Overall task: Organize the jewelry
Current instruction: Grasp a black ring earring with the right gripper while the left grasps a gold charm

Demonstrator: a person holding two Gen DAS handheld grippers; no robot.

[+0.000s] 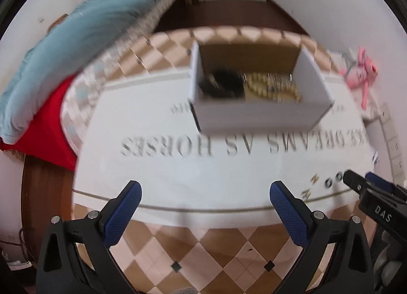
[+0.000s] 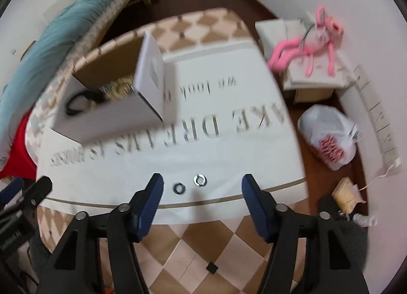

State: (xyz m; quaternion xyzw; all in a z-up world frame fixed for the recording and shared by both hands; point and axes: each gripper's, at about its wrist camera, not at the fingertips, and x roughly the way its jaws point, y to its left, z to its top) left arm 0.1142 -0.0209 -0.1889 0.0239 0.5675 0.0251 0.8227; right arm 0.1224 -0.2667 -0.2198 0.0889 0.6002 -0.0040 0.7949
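Both grippers hover with jaws apart over a white printed cloth (image 1: pixel 203 174) on a checkered table (image 1: pixel 198 253).

A white cardboard box (image 1: pixel 257 113) at the far side holds blurred gold and black jewelry (image 1: pixel 272 85). Only the right wrist view shows two small metal rings (image 2: pixel 200 179) lying near the right gripper (image 2: pixel 202 198); the left gripper (image 1: pixel 204 202) holds nothing.

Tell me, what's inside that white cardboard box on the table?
The white box holds a dark, ring-shaped piece on one side and a heap of gold-coloured jewelry beside it. Blur hides the details, and the near wall covers the box floor.
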